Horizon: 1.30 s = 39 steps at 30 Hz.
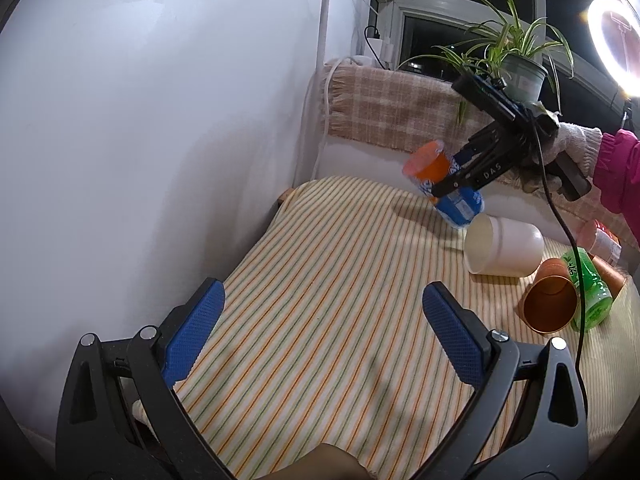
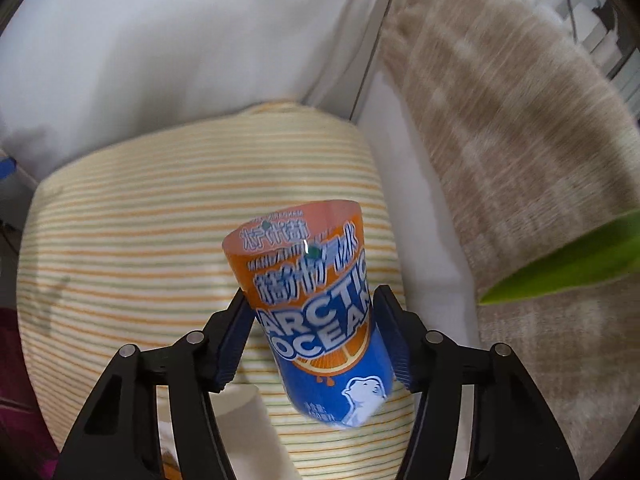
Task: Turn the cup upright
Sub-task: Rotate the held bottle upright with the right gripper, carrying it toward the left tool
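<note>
Black left gripper (image 1: pixel 322 334) frame, blue textured pads (image 1: pixel 194 330), silver screws (image 1: pixel 500 335).

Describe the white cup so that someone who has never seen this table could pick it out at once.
Start at the striped tablecloth and go to its far right side, below the plaid blanket. The white cup lies there on its side, its open mouth facing left. It is the only plain white one: the copper cup and green bottle beside it are coloured, and the orange-and-blue cup is held in the right hand-held gripper.
</note>
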Tool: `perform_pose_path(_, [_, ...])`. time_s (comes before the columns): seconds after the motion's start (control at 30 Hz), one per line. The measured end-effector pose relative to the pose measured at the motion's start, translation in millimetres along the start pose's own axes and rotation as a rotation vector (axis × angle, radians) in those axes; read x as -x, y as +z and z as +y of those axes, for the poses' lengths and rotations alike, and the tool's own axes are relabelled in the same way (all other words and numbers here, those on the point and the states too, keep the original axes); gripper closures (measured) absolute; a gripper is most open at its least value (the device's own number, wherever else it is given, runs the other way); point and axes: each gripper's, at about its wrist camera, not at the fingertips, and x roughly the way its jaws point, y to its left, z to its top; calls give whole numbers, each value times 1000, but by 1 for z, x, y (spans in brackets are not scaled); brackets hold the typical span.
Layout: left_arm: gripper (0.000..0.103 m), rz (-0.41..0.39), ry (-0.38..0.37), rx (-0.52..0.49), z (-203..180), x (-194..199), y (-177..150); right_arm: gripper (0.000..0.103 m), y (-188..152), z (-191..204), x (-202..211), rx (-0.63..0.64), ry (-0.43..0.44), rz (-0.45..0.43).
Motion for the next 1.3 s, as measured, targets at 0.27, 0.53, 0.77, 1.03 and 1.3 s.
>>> perform_pose_path(0.27, [2, -33, -6, -17, -3, 17, 0, 46, -7, 19, 60, -64, 13, -144])
perform_pose_path(0.53, [2, -71, -39, -56, -13, 39, 2, 46, -55, 49, 127, -222, 64, -307])
perform_pose_path(0.77, [2, -85, -90, -128, -31, 59, -4, 46, -136, 74, 172, -512, 106, -361])
perform_pose_path(1.03, [2, -31, -210, -189, -57, 73, -15, 46, -252, 106, 174, -876, 227, -368])
perform_pose_path(1.3, [2, 104, -406, -200, -88, 74, -24, 45, -327, 116, 151, -1148, 376, -314])
